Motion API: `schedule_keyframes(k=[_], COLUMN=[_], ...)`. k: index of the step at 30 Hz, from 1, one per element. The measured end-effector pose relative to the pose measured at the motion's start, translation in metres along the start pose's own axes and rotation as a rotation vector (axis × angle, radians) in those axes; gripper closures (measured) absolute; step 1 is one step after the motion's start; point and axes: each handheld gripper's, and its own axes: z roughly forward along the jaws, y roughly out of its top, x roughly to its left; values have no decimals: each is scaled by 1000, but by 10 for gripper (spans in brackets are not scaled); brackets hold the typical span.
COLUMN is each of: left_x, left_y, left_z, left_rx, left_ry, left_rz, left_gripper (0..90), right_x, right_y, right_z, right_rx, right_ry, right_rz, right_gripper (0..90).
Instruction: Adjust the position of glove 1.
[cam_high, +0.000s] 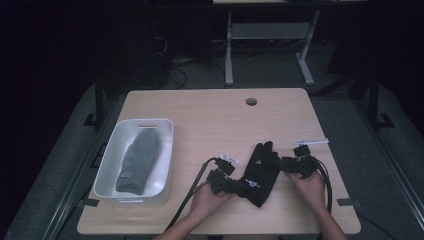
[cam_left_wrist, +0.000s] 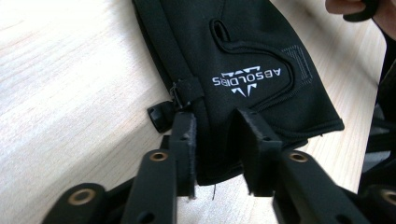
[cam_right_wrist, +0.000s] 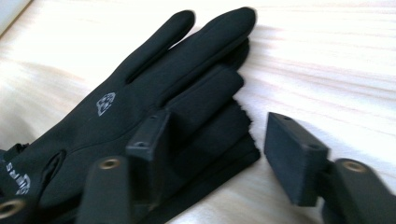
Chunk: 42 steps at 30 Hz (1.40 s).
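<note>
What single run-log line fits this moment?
left gripper: shut on black glove cuff | right gripper: open at glove fingers | grey sock: in white bin

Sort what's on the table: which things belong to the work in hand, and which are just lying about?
In the work:
black glove
left gripper, pinching the glove's cuff
right gripper, jaws open around the glove's fingers

Lying about:
white bin
grey glove inside the bin

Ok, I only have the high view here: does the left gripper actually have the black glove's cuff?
Observer: Seen up close, the cuff of the glove is bunched between the fingers of the left gripper, with fabric against both.
Operator: And the right one?
Observer: The right gripper is open. One finger lies over the glove's fingers, the other over bare table.
Operator: Any markings?
Observer: There is white lettering by the cuff.
</note>
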Motion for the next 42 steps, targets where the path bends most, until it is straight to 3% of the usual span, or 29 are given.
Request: schedule_keyframes(k=[4, 8, 12, 27, 42], left_x=[1, 4, 8, 9, 3], left_y=[1, 0, -4, -4, 1], left_z=[0, 1, 0, -12, -36], left_rx=[10, 0, -32, -45, -89], left_ry=[-3, -21, -51, -72, -58], left_rz=[7, -1, -48, -37, -3], left_gripper=[763, 792, 804, 811, 811], right_x=[0, -3, -3, 1, 14], right_y=[-1, -2, -2, 2, 24], right_z=[2, 3, 2, -11, -22], right_rx=[7, -2, -29, -72, -113], right_ry=[43, 86, 112, 177, 220], right_rz=[17, 66, 79, 126, 109], right_gripper=[576, 669, 739, 754, 754])
